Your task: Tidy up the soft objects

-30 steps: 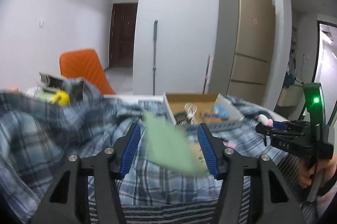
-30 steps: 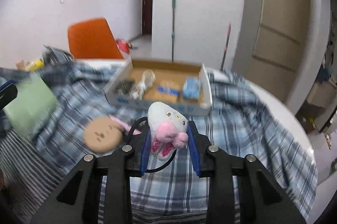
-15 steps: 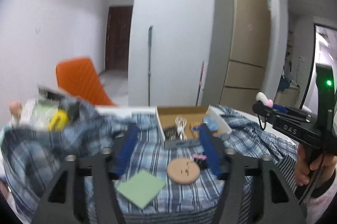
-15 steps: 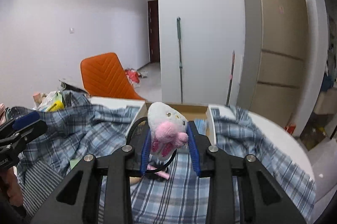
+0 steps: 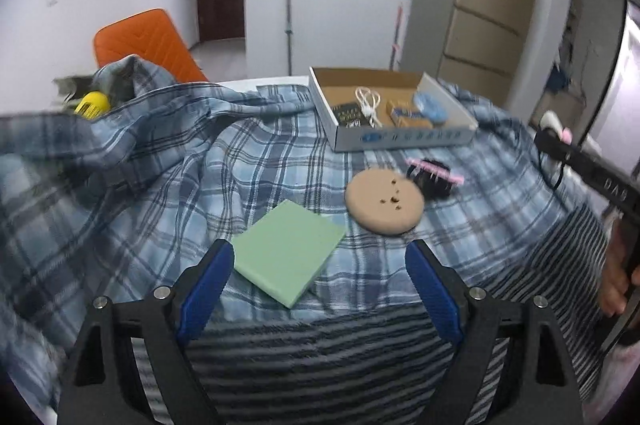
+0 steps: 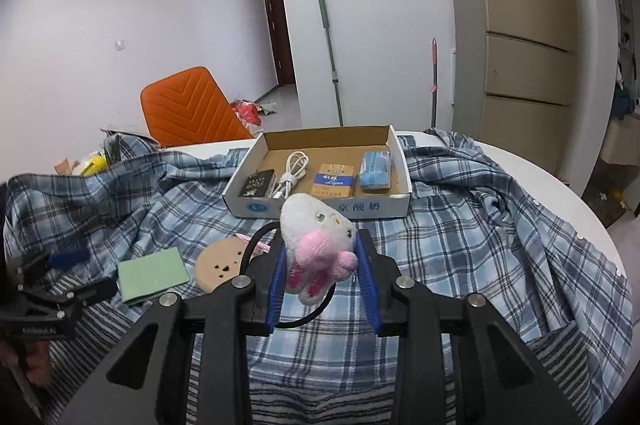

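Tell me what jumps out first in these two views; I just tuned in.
The white and pink plush toy pinched in the right gripper stands out, held above the blue plaid shirt in front of the cardboard box. On the shirt to the left lie a green sponge and a round tan pad, touching or nearly so. The left gripper hangs open just short of the sponge, holding nothing.

green pad dropped onto shirt, left jaws emptied
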Demonstrator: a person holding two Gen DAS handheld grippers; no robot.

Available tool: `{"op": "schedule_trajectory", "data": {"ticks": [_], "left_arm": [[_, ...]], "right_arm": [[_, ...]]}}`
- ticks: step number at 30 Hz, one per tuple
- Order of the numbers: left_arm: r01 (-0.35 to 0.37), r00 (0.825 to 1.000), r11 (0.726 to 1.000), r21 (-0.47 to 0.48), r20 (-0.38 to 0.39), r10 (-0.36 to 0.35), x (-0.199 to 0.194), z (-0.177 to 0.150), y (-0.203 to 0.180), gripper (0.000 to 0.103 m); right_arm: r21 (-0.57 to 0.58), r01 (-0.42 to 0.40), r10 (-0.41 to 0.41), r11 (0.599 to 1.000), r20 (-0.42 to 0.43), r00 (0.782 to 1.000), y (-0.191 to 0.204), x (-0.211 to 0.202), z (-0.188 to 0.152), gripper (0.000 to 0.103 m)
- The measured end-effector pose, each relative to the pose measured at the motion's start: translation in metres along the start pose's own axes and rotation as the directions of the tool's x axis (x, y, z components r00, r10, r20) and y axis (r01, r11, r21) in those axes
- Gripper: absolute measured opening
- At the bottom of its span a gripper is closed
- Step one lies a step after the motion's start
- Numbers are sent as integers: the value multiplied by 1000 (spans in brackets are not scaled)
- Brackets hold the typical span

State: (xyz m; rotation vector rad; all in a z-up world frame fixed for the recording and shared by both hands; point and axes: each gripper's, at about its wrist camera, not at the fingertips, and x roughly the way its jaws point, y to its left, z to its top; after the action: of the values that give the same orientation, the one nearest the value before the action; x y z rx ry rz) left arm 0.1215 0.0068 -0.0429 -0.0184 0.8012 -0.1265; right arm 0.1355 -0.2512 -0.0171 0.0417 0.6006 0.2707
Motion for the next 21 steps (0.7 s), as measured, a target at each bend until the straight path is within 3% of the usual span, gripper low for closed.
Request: {"op": "schedule_trajectory", "data": {"ticks": [3,7,13,17,21], "left_arm": [[-20,997,992,121,-72,29,15,8,-2,89],[29,982,971,238,-190,17,35,13,-5,89],[67,947,961,270,-319,24,65,12,8,89],[111,920,974,195,-391,-27,78,12,23,89],[110,920,979,172,-391,-35,84,12,30,89]], "right_arm": [[-4,-15,15,1000,-13,1000,1,6,-3,31],[-3,-43,43,999,-37,998,1,15,-6,31],[-2,-77,76,997,-70,995,-2,24,-11,32],[29,-78,80,997,-82,993,-8,29,-14,32],[46,-91,95,995,-91,991,-11,31,-16,32]]}}
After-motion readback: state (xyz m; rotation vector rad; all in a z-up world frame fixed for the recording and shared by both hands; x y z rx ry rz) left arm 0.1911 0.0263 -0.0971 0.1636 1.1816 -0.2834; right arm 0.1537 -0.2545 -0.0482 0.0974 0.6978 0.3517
